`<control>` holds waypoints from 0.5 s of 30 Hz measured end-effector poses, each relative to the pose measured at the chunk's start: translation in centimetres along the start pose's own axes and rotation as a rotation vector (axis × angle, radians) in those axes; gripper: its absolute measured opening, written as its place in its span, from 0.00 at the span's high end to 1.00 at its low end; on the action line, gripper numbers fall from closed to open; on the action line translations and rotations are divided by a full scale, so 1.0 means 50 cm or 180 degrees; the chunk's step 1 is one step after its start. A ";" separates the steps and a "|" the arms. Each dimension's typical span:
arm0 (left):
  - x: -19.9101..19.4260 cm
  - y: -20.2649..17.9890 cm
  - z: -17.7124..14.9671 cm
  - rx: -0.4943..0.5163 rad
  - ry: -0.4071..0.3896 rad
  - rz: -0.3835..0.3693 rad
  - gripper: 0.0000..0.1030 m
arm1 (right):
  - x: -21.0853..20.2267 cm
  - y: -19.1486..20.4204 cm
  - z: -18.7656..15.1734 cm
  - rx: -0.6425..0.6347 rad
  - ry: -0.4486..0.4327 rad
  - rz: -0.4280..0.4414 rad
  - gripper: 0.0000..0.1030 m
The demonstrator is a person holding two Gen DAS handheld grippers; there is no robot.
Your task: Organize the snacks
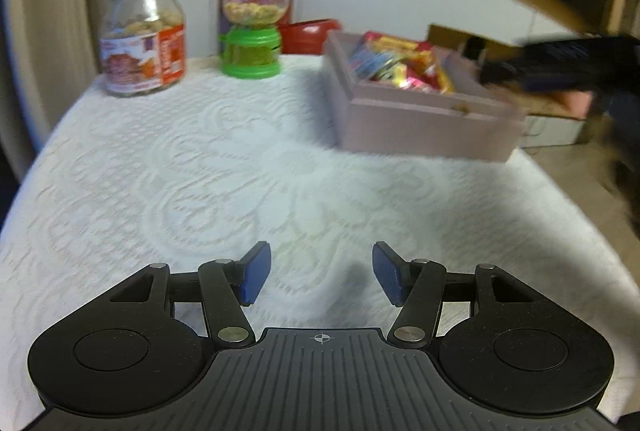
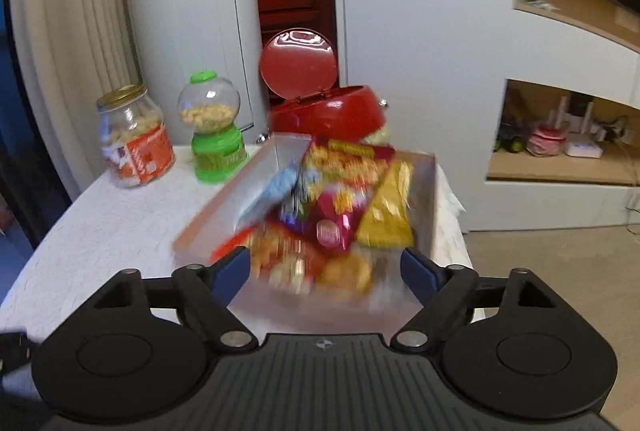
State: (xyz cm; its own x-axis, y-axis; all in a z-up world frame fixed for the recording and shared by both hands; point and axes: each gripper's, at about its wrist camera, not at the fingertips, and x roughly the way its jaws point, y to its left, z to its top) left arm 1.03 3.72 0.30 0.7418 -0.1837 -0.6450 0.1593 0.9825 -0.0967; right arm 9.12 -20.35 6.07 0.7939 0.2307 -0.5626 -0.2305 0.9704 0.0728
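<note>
A pink box (image 1: 424, 127) full of colourful snack packets (image 1: 400, 65) stands at the table's back right. My left gripper (image 1: 320, 273) is open and empty, low over the white tablecloth (image 1: 200, 159), well short of the box. In the right wrist view the same box (image 2: 224, 207) holds several packets (image 2: 340, 199), blurred. My right gripper (image 2: 326, 269) is open and empty, just above the box's near end. It shows as a dark blurred shape (image 1: 560, 65) in the left wrist view, over the box's right side.
A glass jar with a gold lid (image 1: 144, 39) and a green candy dispenser (image 1: 254, 23) stand at the back left. A red bin with its lid open (image 2: 320, 103) stands behind the box. The table's right edge drops to the floor (image 2: 552, 271).
</note>
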 end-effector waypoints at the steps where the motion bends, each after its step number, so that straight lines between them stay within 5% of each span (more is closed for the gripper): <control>1: 0.001 -0.002 -0.004 -0.0032 0.0017 0.0019 0.39 | -0.008 0.004 -0.020 -0.0009 0.0040 -0.0033 0.19; 8: 0.026 -0.055 -0.002 0.0112 -0.0073 0.0392 0.37 | 0.006 0.052 -0.167 -0.0057 0.0434 -0.0039 0.19; 15: 0.034 -0.073 -0.009 0.0064 -0.0190 0.0574 0.32 | 0.013 0.052 -0.189 0.0077 0.0443 -0.0322 0.00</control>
State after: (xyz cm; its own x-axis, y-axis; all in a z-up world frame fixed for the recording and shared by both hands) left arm 1.43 -0.19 -0.77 0.7968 -0.0067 -0.6042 0.0326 0.9990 0.0320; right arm 3.75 -18.37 -1.91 0.7263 0.1213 -0.6766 -0.1385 0.9899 0.0288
